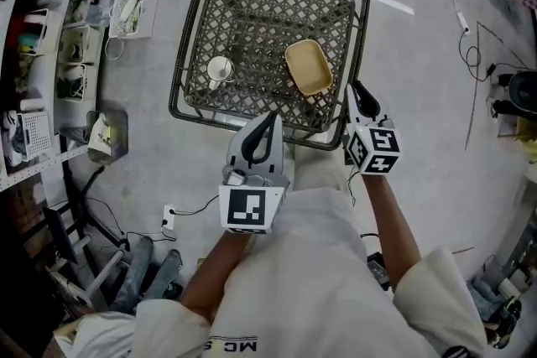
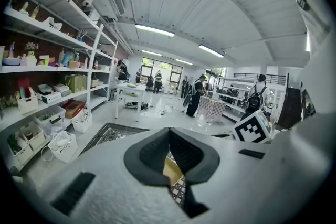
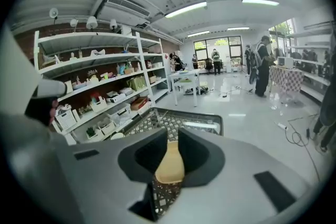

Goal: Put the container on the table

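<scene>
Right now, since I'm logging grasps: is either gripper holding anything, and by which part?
Nothing is held. The left gripper has its jaws together and empty. The right gripper has its jaws slightly apart and empty, near the yellow container.

Container (image 1: 308,67): pale yellow-tan, plain, no pattern. 
Basket (image 1: 260,12): dark brown-black, open lattice weave, dark rim. 
Cup (image 1: 220,69) in basket, left of container: white. 
Floor (image 1: 419,80): light grey, glossy. 
Left tool (image 1: 270,118): pale grey body, black pads; cube (image 1: 252,210) white with black square markers. 
Right tool (image 1: 354,88): same colours and marker pattern. 
Sleeves (image 1: 436,289): white.
</scene>
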Demonstrator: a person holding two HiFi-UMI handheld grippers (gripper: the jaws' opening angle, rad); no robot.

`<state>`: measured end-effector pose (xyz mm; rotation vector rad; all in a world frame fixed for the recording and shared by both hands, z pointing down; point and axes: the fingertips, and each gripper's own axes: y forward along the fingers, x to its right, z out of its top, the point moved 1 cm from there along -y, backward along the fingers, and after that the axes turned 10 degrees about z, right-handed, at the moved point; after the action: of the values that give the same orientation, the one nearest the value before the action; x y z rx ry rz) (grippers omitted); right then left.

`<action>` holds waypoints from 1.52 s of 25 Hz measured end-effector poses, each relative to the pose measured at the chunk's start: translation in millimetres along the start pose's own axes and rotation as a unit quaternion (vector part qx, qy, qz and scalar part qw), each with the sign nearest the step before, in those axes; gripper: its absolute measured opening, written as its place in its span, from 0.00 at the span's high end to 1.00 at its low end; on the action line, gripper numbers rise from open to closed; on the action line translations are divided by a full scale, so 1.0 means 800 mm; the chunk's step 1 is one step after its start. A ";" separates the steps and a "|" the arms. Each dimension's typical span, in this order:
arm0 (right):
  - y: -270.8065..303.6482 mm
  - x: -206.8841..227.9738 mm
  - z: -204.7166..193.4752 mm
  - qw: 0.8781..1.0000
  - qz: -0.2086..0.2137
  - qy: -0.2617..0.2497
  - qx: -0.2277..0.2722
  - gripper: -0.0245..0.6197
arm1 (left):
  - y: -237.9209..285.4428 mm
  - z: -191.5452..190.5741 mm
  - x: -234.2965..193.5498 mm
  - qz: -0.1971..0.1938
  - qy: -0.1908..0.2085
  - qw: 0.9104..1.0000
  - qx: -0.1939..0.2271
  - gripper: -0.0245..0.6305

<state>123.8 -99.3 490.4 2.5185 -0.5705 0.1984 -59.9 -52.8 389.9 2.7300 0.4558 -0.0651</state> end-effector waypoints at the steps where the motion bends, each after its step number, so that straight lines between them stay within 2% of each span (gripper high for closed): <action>1: -0.011 -0.004 0.009 1.000 0.001 -0.002 0.008 0.87 | -0.003 0.003 0.000 0.000 0.000 1.000 0.003 0.93; 7: -0.072 -0.032 0.047 0.999 0.012 -0.012 0.047 0.87 | -0.017 0.020 -0.001 0.002 -0.007 1.000 0.020 0.93; 10: -0.097 -0.047 0.061 0.997 0.036 -0.015 0.065 0.87 | -0.023 0.029 0.001 -0.003 -0.008 0.999 0.031 0.93; 14: -0.127 -0.058 0.085 0.994 0.041 -0.028 0.095 0.82 | -0.026 0.035 0.001 -0.009 0.001 0.999 0.040 0.93; 17: -0.147 -0.059 0.096 0.993 0.035 -0.025 0.110 0.86 | -0.030 0.044 0.000 -0.007 0.009 0.999 0.049 0.93; 20: -0.163 -0.066 0.114 0.991 0.046 -0.013 0.128 0.89 | -0.035 0.053 0.001 -0.009 0.014 0.998 0.057 0.93; 26: -0.183 -0.093 0.150 0.985 0.071 -0.053 0.150 0.93 | -0.050 0.063 -0.009 -0.005 0.012 0.998 0.062 0.93; 38: -0.184 -0.095 0.133 0.986 0.061 -0.060 0.142 0.93 | -0.055 0.074 -0.001 -0.017 0.013 0.997 0.069 0.93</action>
<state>121.8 -17.7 311.2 2.7874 -0.7962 0.1865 -74.1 -36.3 319.3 2.8610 0.5226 -0.0733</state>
